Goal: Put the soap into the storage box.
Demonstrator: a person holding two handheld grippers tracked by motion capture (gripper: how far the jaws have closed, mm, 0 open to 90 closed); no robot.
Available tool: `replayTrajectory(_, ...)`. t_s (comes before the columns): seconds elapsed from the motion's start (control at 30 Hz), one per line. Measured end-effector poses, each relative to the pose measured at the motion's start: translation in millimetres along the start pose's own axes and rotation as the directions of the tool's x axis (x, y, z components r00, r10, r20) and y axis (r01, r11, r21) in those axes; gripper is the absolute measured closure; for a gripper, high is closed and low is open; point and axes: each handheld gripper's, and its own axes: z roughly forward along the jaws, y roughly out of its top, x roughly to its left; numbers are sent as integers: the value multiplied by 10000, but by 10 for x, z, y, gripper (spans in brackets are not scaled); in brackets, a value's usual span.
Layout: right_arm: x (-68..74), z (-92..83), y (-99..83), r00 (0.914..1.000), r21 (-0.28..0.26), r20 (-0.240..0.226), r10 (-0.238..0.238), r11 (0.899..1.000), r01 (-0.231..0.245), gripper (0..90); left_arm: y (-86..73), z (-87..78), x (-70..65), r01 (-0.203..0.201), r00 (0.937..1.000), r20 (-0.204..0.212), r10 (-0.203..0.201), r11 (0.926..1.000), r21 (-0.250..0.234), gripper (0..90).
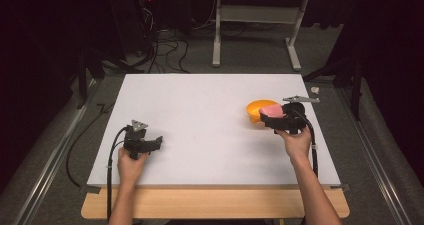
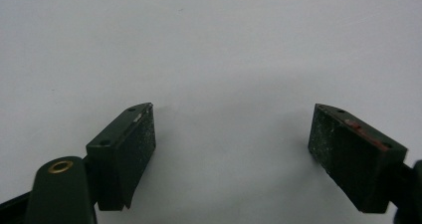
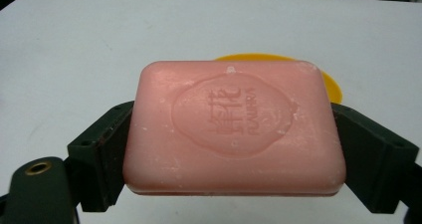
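While the left gripper point(image 2: 231, 149) gapes, the right gripper's point(image 3: 234, 149) jaws clamp the pink soap point(image 3: 234, 129) between them.

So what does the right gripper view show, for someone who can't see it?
A pink rectangular bar of soap with a stamped oval emblem is clamped between the right gripper's two black jaws. Behind it, part of an orange plastic bowl sits on the white table.

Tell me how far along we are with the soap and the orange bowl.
Done: the right gripper has the pink soap bar clamped between its jaws. In hand: it holds the bar at the orange bowl, seemingly above its near edge. Left: release the bar, likely into the bowl. The left gripper is open over the bare white table.
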Motion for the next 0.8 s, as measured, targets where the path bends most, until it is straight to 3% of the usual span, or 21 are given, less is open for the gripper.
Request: replayTrajectory(0.8,-79,174,217,9999,111,162,57,9999,-59,136,0,0,0,-6,10000,-3,6,10000,2,190)
